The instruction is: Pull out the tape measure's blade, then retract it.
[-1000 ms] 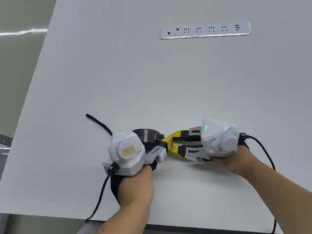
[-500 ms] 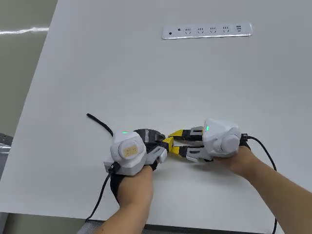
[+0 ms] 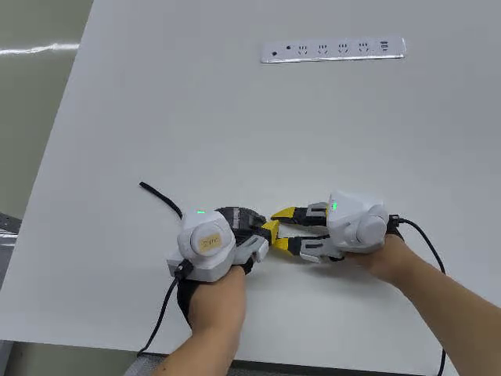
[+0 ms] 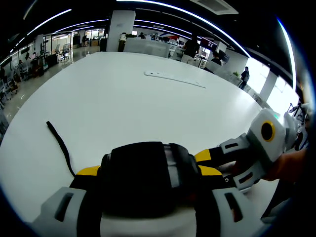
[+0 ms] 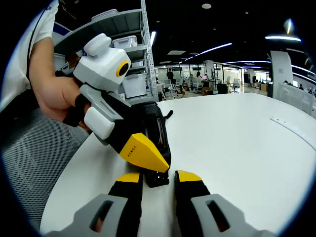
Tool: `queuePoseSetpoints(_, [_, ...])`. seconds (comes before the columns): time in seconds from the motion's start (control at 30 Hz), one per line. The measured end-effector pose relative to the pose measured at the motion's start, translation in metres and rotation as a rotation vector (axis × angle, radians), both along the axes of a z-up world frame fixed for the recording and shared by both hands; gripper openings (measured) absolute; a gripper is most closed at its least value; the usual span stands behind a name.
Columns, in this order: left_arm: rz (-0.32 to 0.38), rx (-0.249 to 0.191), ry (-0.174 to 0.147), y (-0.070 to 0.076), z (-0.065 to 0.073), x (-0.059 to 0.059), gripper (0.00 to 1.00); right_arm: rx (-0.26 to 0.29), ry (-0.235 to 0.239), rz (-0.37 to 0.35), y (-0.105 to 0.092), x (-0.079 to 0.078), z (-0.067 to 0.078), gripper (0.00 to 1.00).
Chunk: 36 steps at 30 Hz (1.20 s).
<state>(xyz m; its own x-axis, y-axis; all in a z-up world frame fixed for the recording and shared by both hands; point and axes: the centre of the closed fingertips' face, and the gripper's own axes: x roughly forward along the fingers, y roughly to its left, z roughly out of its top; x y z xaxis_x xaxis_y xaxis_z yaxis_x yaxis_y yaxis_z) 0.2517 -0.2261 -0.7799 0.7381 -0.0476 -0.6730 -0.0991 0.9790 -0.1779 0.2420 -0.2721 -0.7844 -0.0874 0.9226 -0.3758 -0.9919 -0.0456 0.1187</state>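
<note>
My left claw (image 4: pixel 149 172) is clamped on the tape measure (image 5: pixel 154 126), one yellow-tipped jaw on each side of its black case. The case sits low over the white table (image 3: pixel 235 117), close to the near edge, which runs just behind my wrists in the head view. My right claw (image 5: pixel 158 185) faces it from the right with its jaws apart. A small dark tab (image 5: pixel 157 178) at the bottom of the case lies between the two tips. I cannot tell whether either tip touches it.

The table's left edge slants away on my left, well clear of the left claw. Between that edge and the claw, a black strap (image 3: pixel 160 199) lies flat on the top, reaching out from the case. Ahead, the top is open all the way to a white power strip (image 3: pixel 333 48), which lies well apart from both claws near the far side. To the right of my right claw the surface also runs wide and bare. A black cable (image 3: pixel 423 239) loops off the right claw along my forearm, and another cable (image 3: pixel 163 309) drops from the left claw over the near edge.
</note>
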Motion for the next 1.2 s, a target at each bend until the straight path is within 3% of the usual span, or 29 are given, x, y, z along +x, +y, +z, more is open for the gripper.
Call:
queuePoseSetpoints(0.47, [-0.078,0.009,-0.020,-0.001,0.003,0.000,0.71,-0.009,0.020,-0.033,-0.003,0.001,0.004,0.26])
queuePoseSetpoints(0.83, [-0.127,-0.022,-0.072,0.002,0.012,-0.001,0.71,-0.009,0.033,-0.071,-0.010,-0.001,0.006,0.29])
queuePoseSetpoints(1.03, [-0.185,-0.016,-0.084,0.000,0.015,-0.002,0.71,-0.008,0.042,-0.102,-0.013,-0.002,0.007,0.30])
queuePoseSetpoints(1.2, [-0.245,0.017,-0.096,-0.002,0.020,-0.004,0.71,-0.009,0.040,-0.133,-0.016,0.000,0.010,0.31])
